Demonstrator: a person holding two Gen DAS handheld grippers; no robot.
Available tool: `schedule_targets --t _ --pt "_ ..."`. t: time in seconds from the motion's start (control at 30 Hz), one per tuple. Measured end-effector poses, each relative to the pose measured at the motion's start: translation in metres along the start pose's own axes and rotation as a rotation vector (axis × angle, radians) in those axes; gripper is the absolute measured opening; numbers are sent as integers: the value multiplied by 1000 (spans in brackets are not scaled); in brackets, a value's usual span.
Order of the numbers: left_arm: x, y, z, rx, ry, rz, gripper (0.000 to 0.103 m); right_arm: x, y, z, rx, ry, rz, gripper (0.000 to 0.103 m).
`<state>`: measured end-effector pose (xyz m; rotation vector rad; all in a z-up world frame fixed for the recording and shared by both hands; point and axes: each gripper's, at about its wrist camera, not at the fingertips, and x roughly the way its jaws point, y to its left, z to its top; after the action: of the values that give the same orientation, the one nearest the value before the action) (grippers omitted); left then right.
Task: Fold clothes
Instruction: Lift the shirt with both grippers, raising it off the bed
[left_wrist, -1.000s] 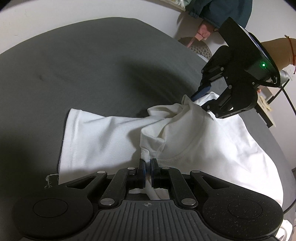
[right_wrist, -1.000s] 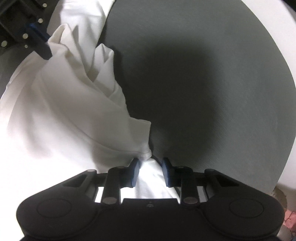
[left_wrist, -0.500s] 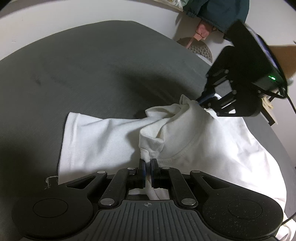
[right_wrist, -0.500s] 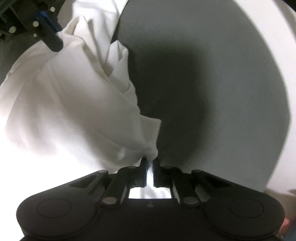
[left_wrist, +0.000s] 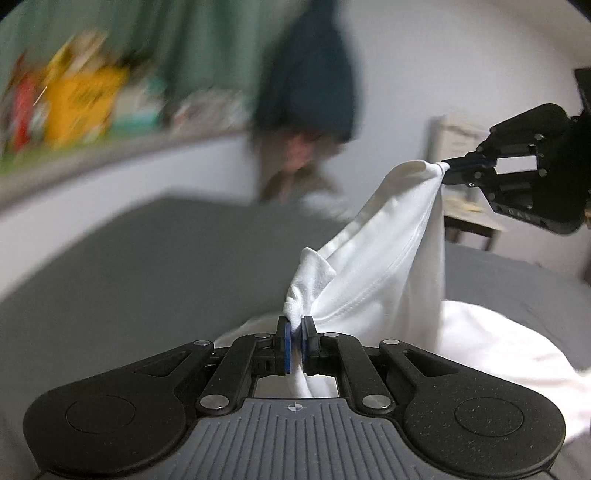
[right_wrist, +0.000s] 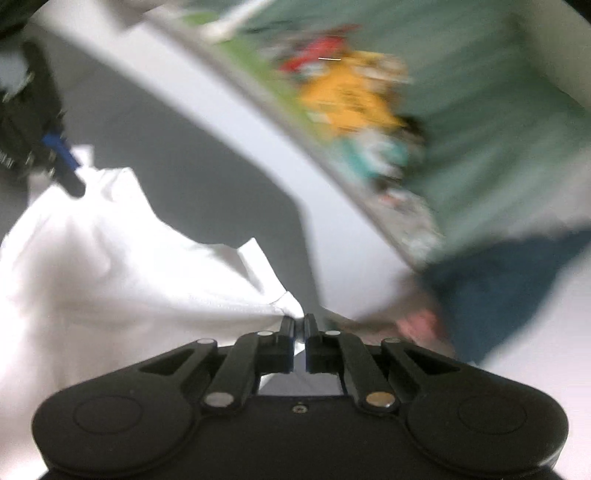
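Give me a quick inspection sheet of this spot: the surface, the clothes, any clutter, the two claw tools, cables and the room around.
Surface: dark grey sheet, mostly bare.
Job's things: white T-shirt, lifted at two points, lower part resting on the sheet.
Clutter: nothing seen on the sheet.
Grippers: left gripper shut on a bunched shirt edge; right gripper shut on another edge, held higher.
Cables: nothing seen.
Surroundings: blurred; white wall, green curtain, yellow item, hanging dark blue garment.
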<state>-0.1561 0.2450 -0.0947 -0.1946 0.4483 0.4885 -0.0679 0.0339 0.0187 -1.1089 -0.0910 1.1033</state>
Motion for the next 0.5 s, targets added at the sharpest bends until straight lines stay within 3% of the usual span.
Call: schedule_targets --t 0.13,0.2,0.27,0.37,0.43,0.5 --pt "-8 -49 0 195 -16 -170 5 -74 8 -60 165 111 -147 5" --pt "-9 -73 -5 310 0 -224 5 -95 22 -100 257 170 -168 5" --pt "-7 -98 -17 442 44 -241 5 -101 34 -128 285 202 -157 5" --pt "-4 -113 -34 559 116 -266 5 -111 75 -169 318 251 -129 5" --pt "-5 -116 -45 646 125 -253 5 -120 79 -187 333 267 -117 5" --pt "-7 -118 -53 709 140 -247 5 -88 81 -175 320 243 -131 6"
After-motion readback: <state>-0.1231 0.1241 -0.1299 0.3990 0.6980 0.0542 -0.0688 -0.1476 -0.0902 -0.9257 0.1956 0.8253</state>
